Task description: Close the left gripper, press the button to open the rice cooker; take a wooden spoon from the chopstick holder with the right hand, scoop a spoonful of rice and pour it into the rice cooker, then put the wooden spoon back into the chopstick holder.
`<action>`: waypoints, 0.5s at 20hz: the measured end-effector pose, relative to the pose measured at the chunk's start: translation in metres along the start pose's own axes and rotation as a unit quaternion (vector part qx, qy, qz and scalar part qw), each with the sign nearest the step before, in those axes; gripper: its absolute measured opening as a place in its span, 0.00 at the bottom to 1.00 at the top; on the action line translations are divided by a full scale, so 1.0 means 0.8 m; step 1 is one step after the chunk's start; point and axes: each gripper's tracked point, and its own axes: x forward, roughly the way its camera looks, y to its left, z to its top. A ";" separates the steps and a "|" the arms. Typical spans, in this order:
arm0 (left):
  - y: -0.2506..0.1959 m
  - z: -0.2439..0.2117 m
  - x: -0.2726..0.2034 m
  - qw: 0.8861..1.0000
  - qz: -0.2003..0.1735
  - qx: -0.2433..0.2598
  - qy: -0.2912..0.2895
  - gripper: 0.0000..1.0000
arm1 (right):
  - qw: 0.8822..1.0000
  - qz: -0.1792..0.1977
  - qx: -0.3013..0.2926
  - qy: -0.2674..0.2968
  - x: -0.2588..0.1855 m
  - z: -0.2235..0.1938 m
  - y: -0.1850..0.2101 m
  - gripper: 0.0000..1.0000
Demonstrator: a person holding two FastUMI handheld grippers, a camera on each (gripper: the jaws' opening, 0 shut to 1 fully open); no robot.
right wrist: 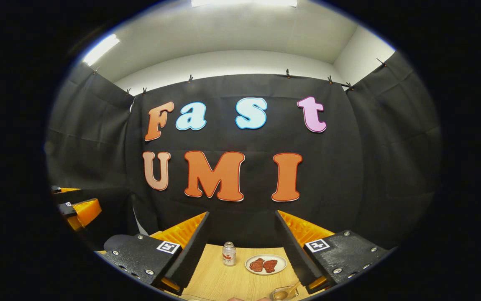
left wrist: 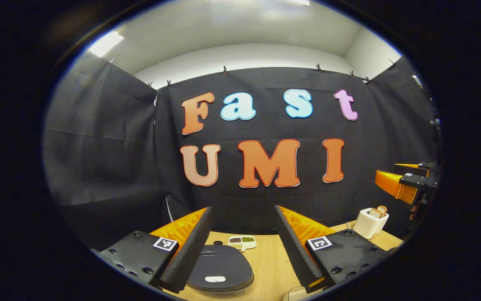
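Note:
The dark rice cooker [left wrist: 219, 267] sits on the wooden table [left wrist: 269, 267] with its lid down and a white button [left wrist: 215, 279] at its near edge. My left gripper [left wrist: 243, 207] hovers above and behind it, open, with nothing between its fingers. At the table's right stands a white chopstick holder [left wrist: 370, 223] with wooden spoon [left wrist: 379, 210] heads poking out. A divided white dish of grains [left wrist: 242, 241] lies beyond the cooker. My right gripper [right wrist: 242, 213] is open and empty above the table; in the left gripper view the right gripper [left wrist: 408, 179] hangs above the holder.
In the right gripper view, a small bottle [right wrist: 228, 253] and a plate of red pieces [right wrist: 265, 264] rest on the table [right wrist: 215, 280]. A glass dish with a spoon [right wrist: 284, 292] is at the bottom edge. The left gripper [right wrist: 75, 209] shows far left.

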 end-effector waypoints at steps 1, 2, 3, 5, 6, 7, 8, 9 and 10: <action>-0.001 0.001 0.004 1.000 0.001 0.004 -0.002 0.90 | 1.000 -0.002 0.001 0.001 0.002 -0.001 -0.003 0.93; 0.002 0.001 0.002 1.000 0.005 0.008 -0.003 0.85 | 1.000 -0.003 0.003 0.003 0.003 -0.002 -0.005 0.93; 0.001 -0.001 0.006 1.000 0.008 0.013 0.003 0.80 | 1.000 -0.004 0.004 0.003 0.004 -0.002 -0.007 0.93; 0.007 -0.010 0.009 1.000 0.019 0.021 0.012 0.70 | 1.000 -0.004 0.004 0.002 0.006 -0.002 -0.008 0.93; 0.014 -0.012 0.010 0.999 0.030 0.022 0.015 0.52 | 1.000 -0.005 0.003 0.001 0.006 -0.003 -0.009 0.93; 0.015 -0.014 0.010 0.999 0.034 0.020 0.020 0.34 | 1.000 -0.004 0.002 0.001 0.007 -0.003 -0.009 0.93; 0.014 -0.019 0.010 0.999 0.032 0.014 0.028 0.21 | 1.000 -0.004 0.001 0.001 0.007 -0.004 -0.011 0.93; 0.016 -0.020 0.010 0.999 0.036 0.016 0.033 0.08 | 1.000 -0.005 0.000 0.002 0.008 -0.005 -0.012 0.93; 0.025 -0.026 0.016 0.998 0.047 0.013 0.045 0.06 | 1.000 -0.005 -0.001 0.003 0.009 -0.007 -0.012 0.93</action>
